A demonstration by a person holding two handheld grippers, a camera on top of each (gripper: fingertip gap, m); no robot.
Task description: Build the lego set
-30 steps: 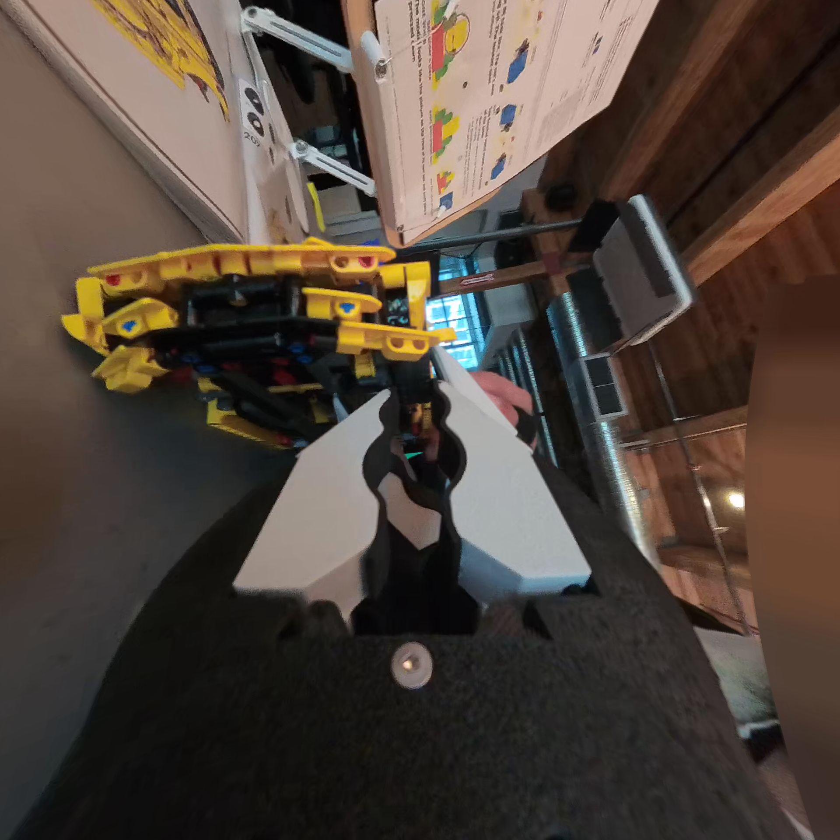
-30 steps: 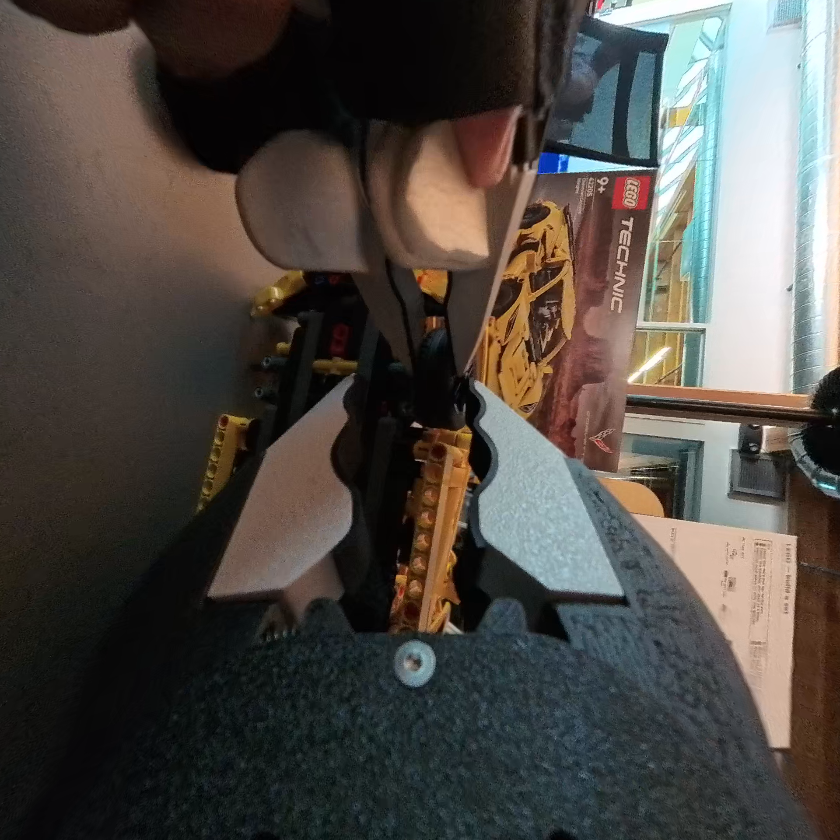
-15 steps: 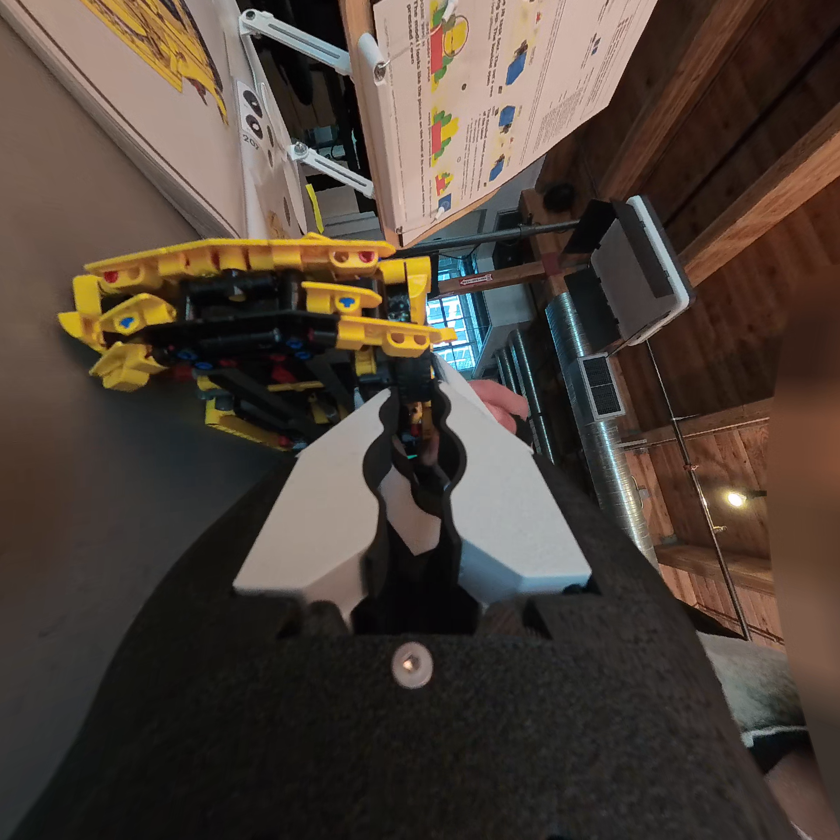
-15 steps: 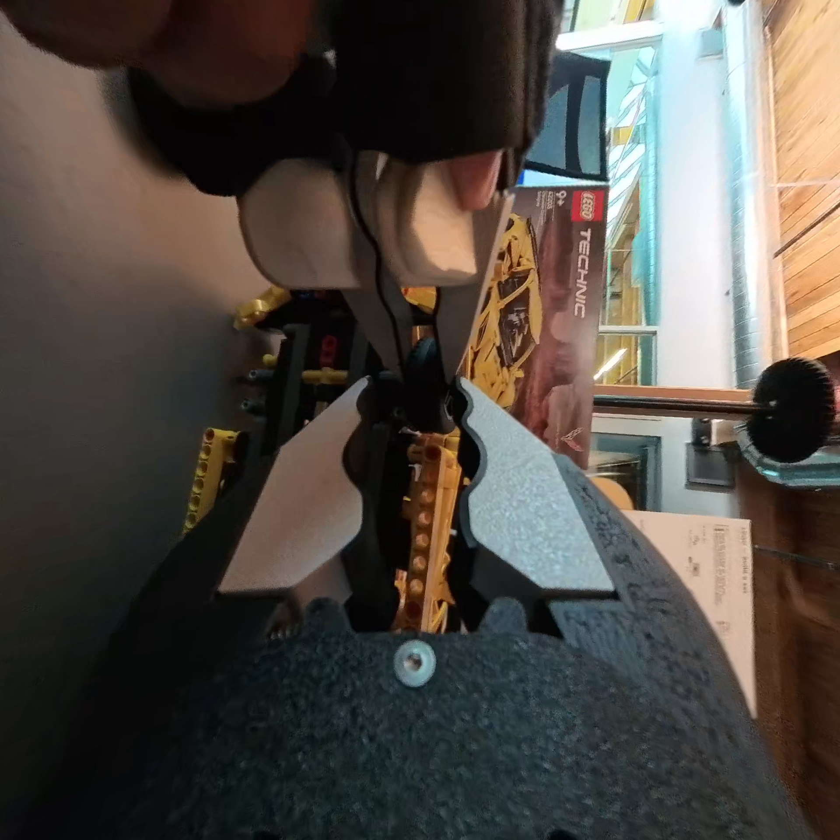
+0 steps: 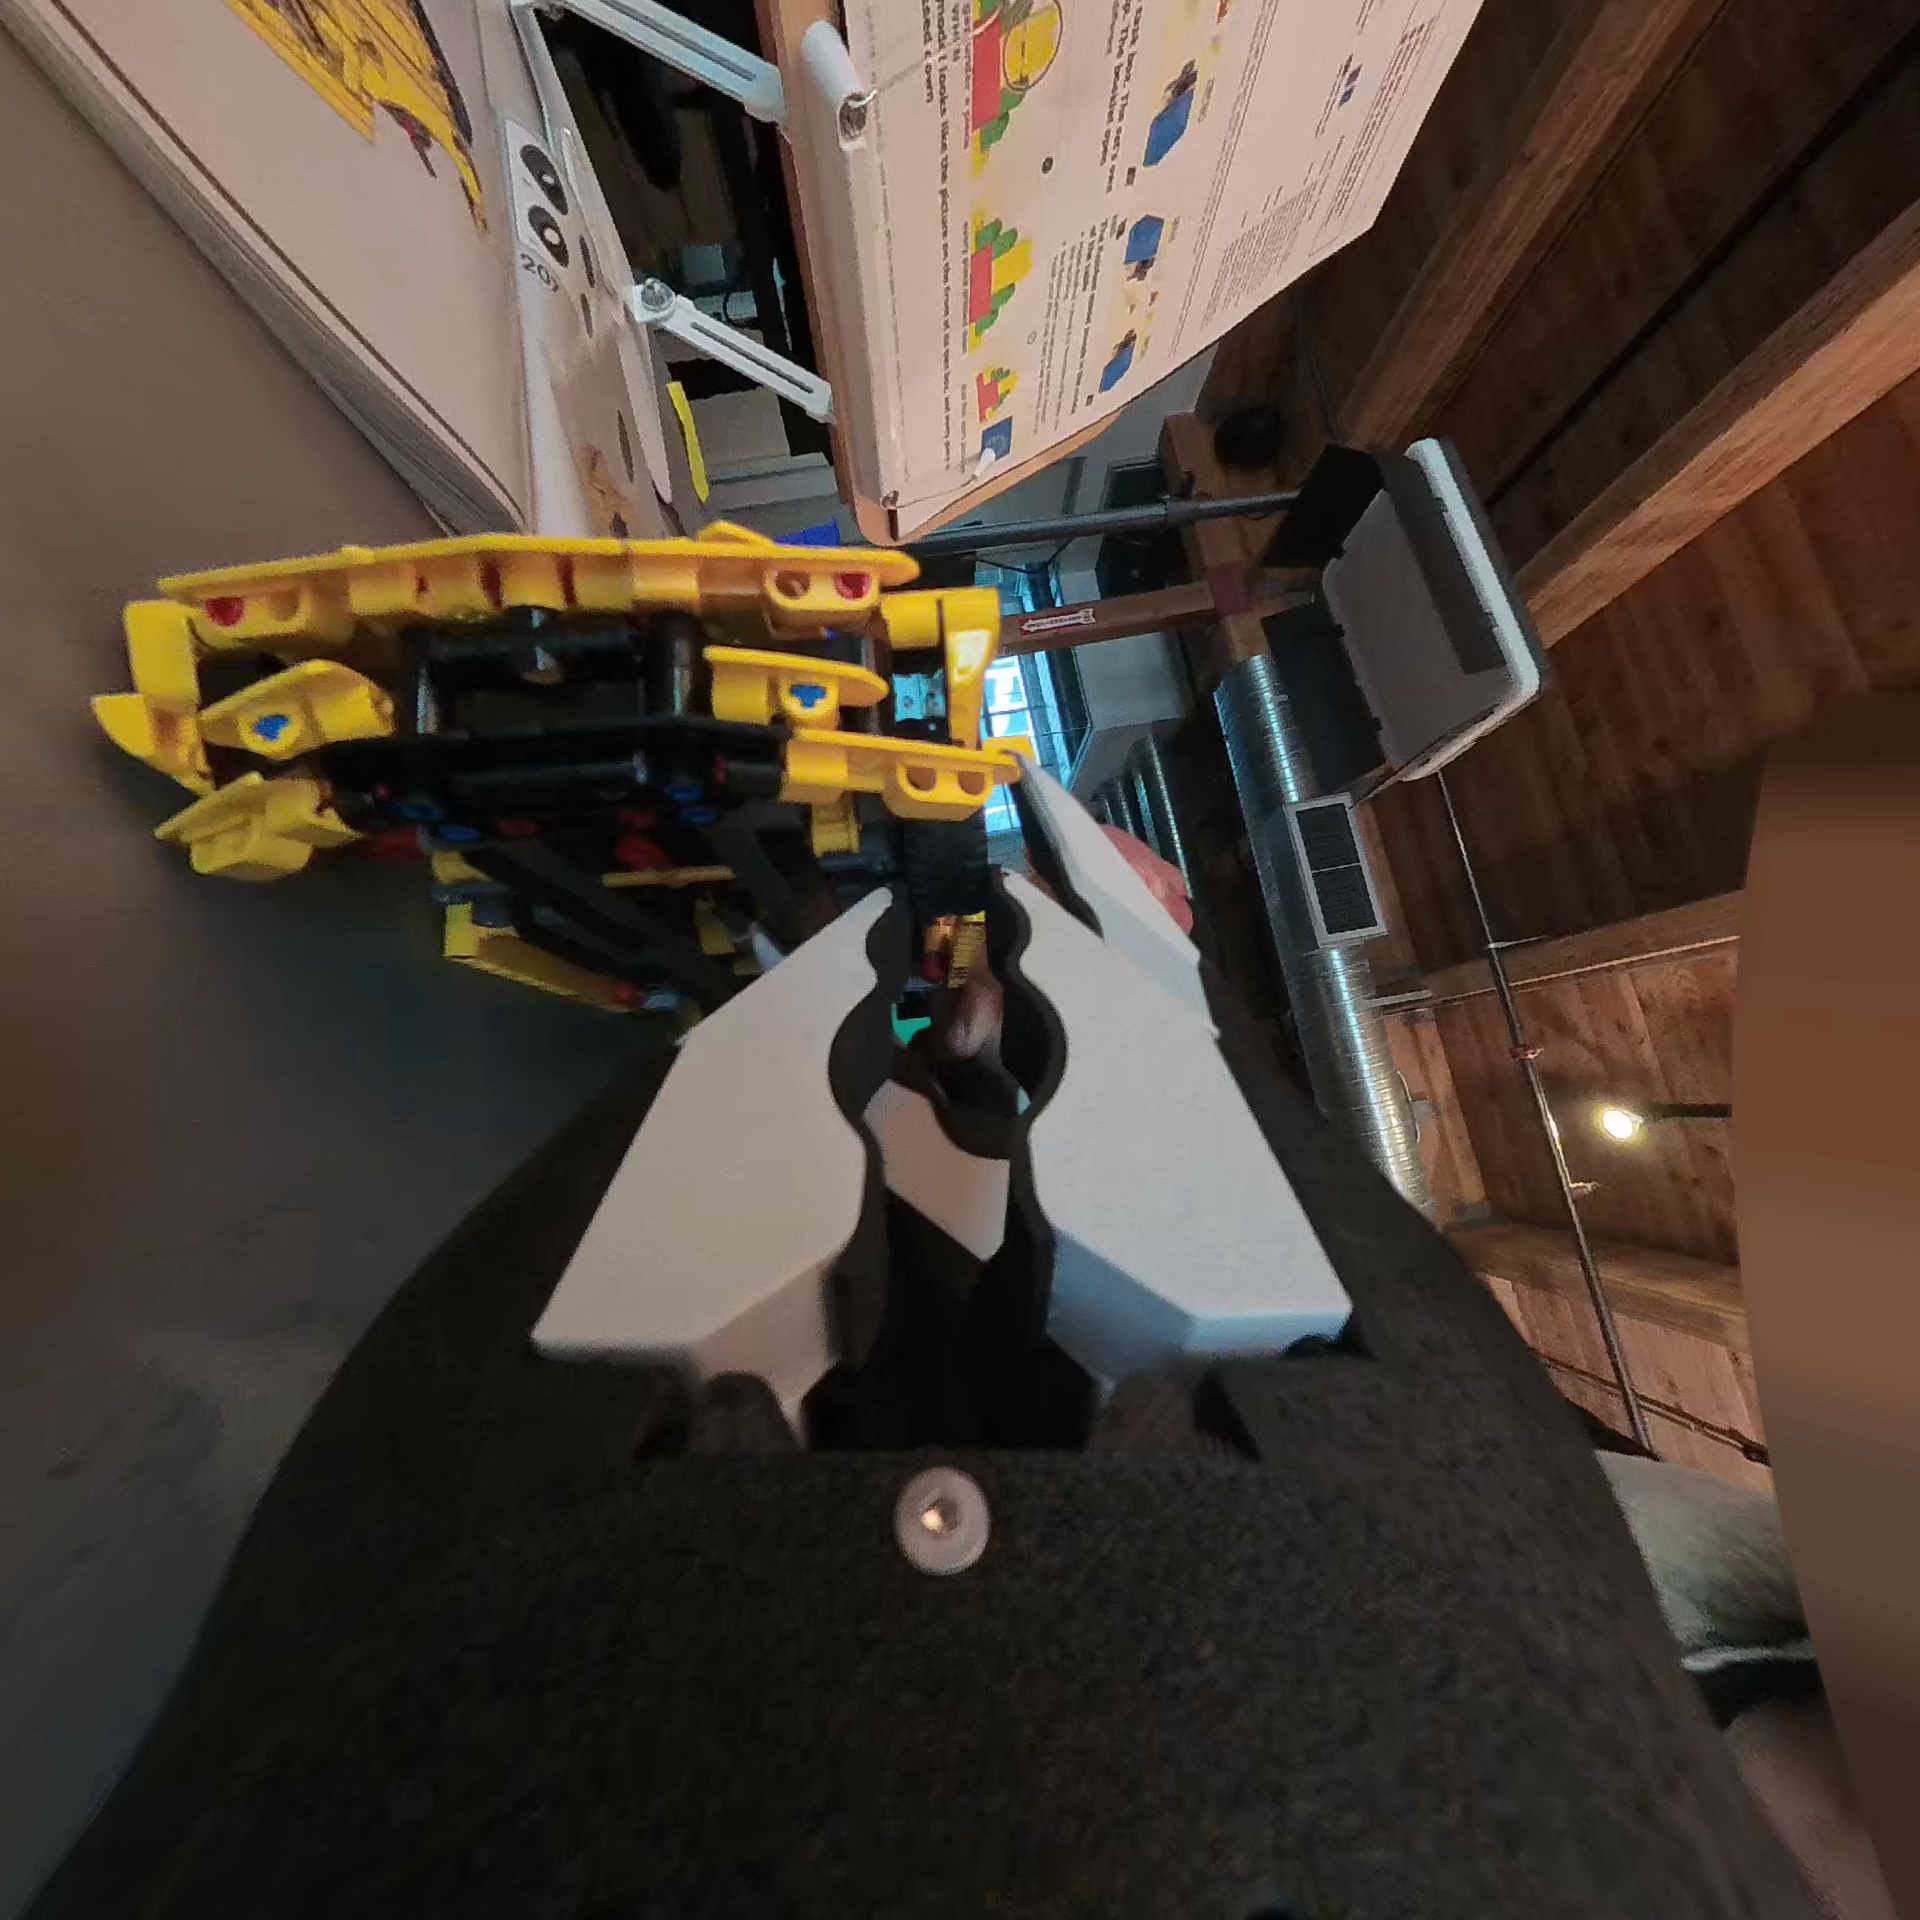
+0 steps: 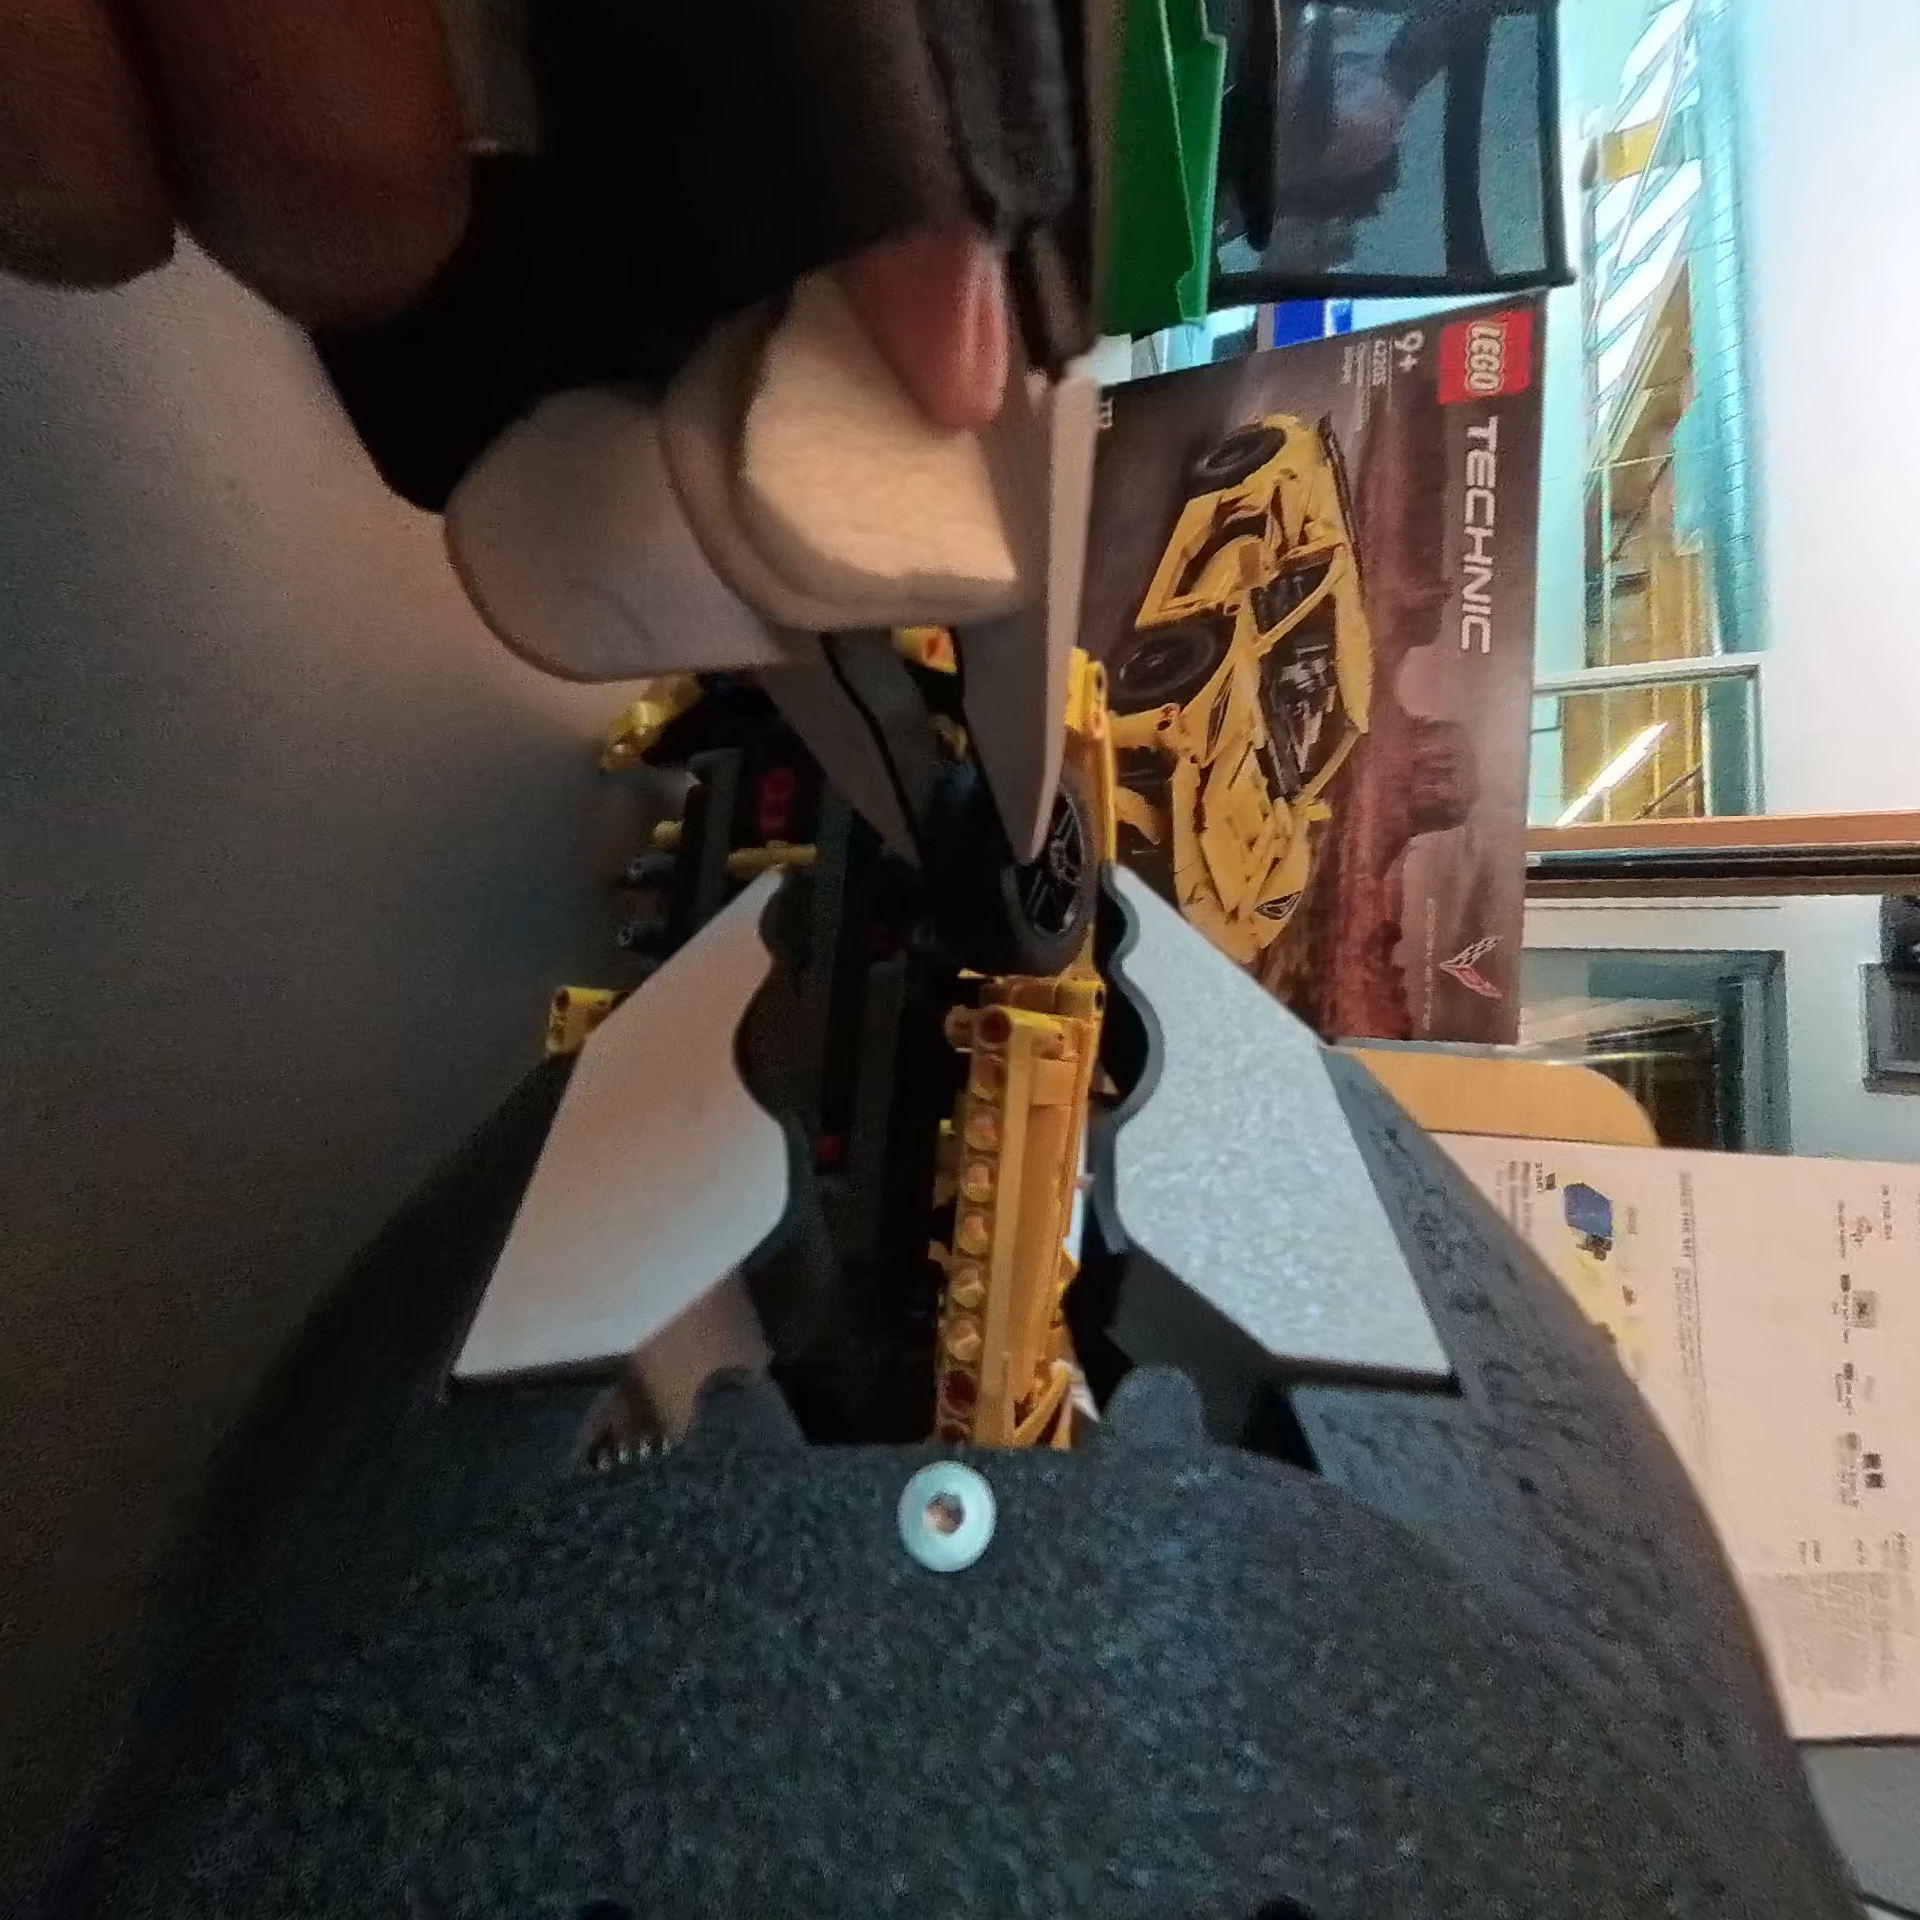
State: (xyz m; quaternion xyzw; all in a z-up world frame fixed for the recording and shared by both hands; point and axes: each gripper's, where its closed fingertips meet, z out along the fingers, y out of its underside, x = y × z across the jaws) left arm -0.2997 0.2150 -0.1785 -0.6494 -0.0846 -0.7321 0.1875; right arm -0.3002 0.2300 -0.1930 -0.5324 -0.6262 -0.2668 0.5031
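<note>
**Both grippers on the yellow car, wheel at its side**

Nearest in the right wrist view, the right gripper [image 6: 940, 914] has its two grey fingers set apart around the yellow and black lego car [image 6: 1003, 1195]; whether they press on it cannot be told. The car's long yellow beam runs straight away from the camera, so its long axis lies along the fingers, and the whole model is tipped on its side against the grey table [image 6: 260, 831]. Just past the fingertips a small black wheel [image 6: 1044, 883] is pinched between the narrow tips of the left gripper [image 6: 977, 831], which reaches in from above and touches the car's side. Behind stands the set's box [image 6: 1351, 675], with a printed sheet [image 6: 1714, 1403] lower right.

In the left wrist view the left gripper [image 5: 940, 904] is nearly closed on the black tyre, with the car [image 5: 540, 717] stretching leftward across the picture, and an instruction board [image 5: 1091, 208] beyond.

Against half a second earlier, the right fingers have spread wider and the wheel now shows its spoked face.
</note>
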